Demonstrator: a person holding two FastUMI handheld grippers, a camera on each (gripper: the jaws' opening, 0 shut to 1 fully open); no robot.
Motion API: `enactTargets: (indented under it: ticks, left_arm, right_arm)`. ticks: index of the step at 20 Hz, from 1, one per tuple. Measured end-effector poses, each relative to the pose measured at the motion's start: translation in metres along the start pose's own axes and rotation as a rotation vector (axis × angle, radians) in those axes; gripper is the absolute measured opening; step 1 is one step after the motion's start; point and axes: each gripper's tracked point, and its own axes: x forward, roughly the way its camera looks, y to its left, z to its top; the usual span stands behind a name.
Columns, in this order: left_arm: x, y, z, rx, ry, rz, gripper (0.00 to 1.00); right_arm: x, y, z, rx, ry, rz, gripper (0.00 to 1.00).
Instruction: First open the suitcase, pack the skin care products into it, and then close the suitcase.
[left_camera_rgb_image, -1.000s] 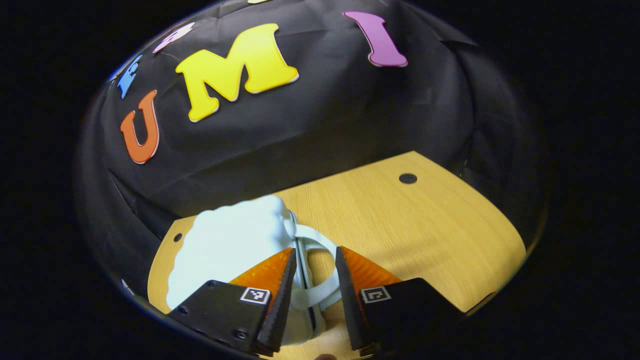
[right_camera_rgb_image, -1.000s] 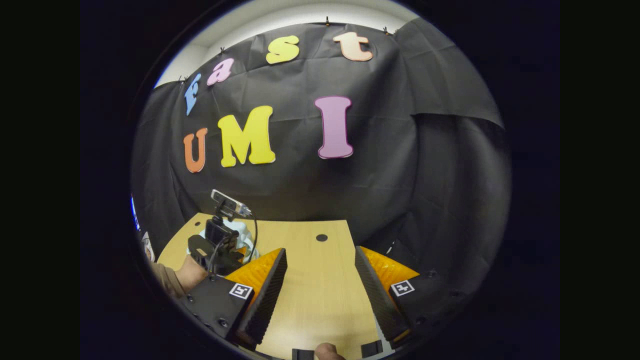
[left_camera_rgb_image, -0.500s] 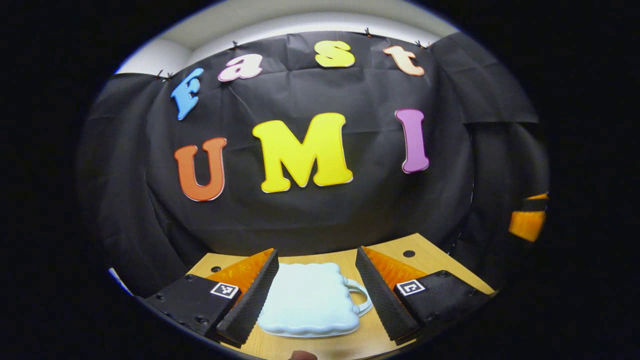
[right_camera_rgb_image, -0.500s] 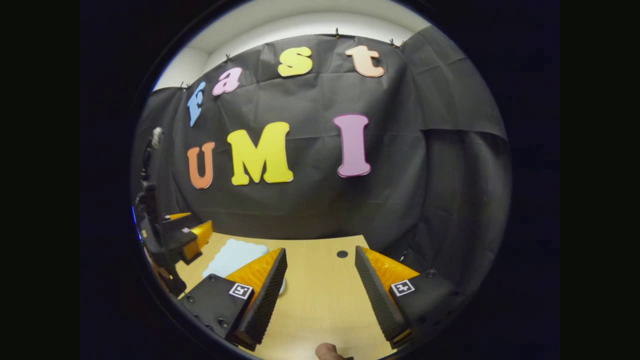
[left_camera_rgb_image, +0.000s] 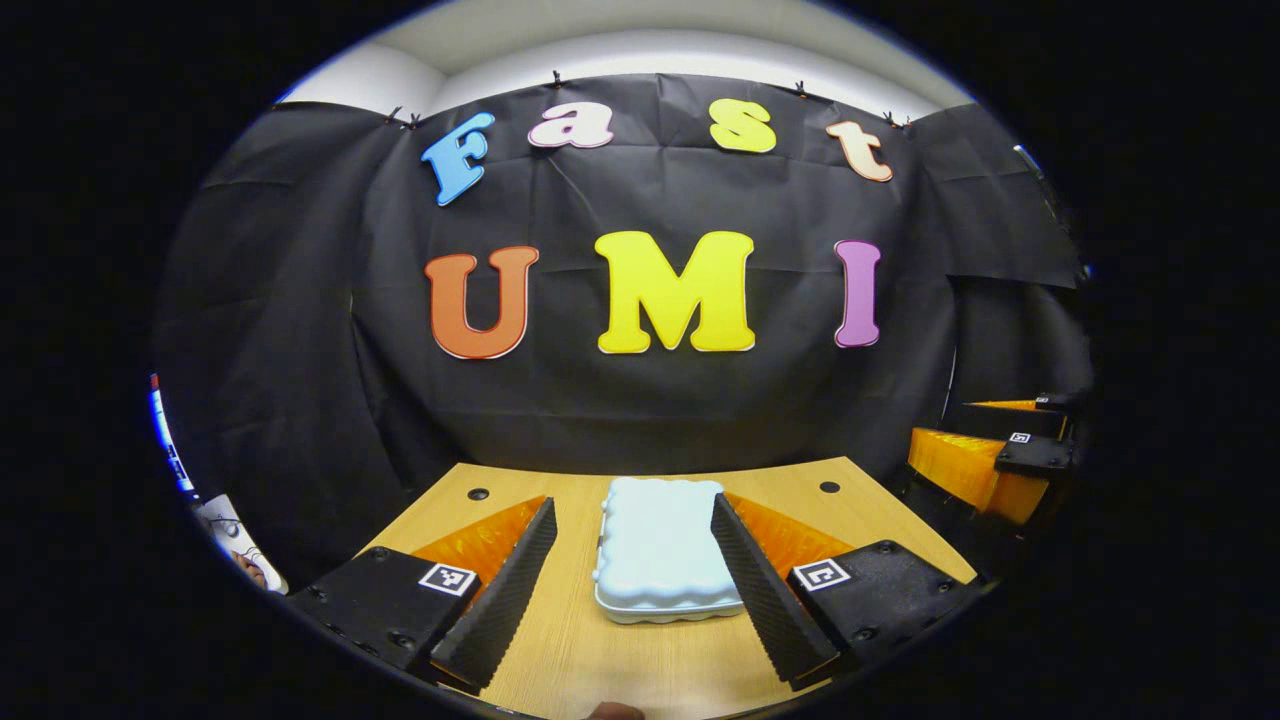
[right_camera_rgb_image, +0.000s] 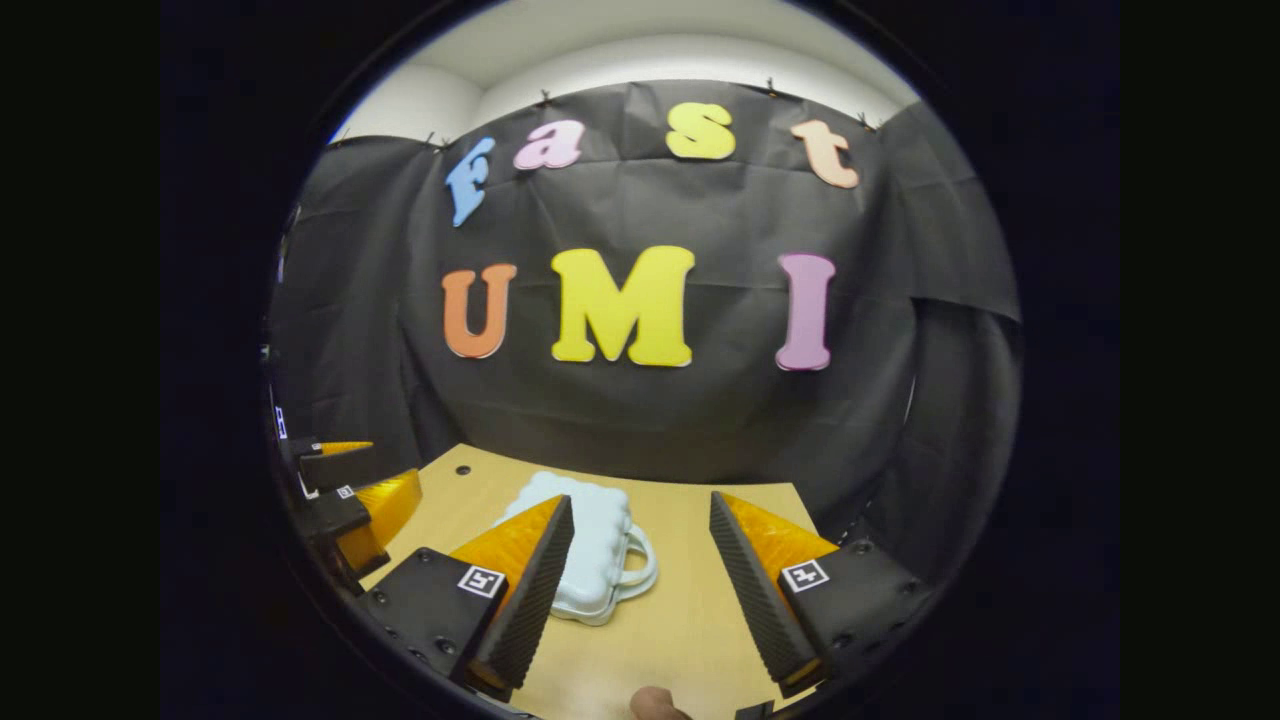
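A small pale blue suitcase (left_camera_rgb_image: 660, 545) lies flat and closed in the middle of the wooden table (left_camera_rgb_image: 870, 520). In the left gripper view it sits a little beyond and between the fingers of my left gripper (left_camera_rgb_image: 632, 503), which stands open and holds nothing. In the right gripper view the suitcase (right_camera_rgb_image: 595, 545) shows its looped handle (right_camera_rgb_image: 643, 570) on its right side. My right gripper (right_camera_rgb_image: 640, 500) is open and empty, its left finger overlapping the case in the picture. The left gripper (right_camera_rgb_image: 350, 490) appears at that view's left edge, the right gripper (left_camera_rgb_image: 1000, 460) at the other view's right edge.
The black cloth wall closes off the table's far side. Small dark holes (left_camera_rgb_image: 829, 487) (left_camera_rgb_image: 478, 494) mark the tabletop's far corners. Bare wood lies to the right of the suitcase (right_camera_rgb_image: 700, 610). A fingertip (right_camera_rgb_image: 655, 705) of the person pokes in at the bottom.
My left gripper has left the suitcase handle, opened wider and drawn back and up. The right gripper view has swung left, bringing the suitcase in front of it.
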Motion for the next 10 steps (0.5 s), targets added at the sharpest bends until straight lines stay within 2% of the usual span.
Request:
enactTargets:
  ticks: [3, 10]
  left_arm:
    - [-0.003, 0.016, -0.018, -0.049, 0.043, -0.008, 0.99]
    - [-0.012, 0.04, -0.019, -0.026, 0.016, -0.029, 0.99]
  right_arm:
    - [-0.006, 0.026, -0.001, -0.013, -0.007, 0.003, 0.81]
    - [-0.018, 0.074, -0.017, -0.032, 0.015, 0.05, 0.81]
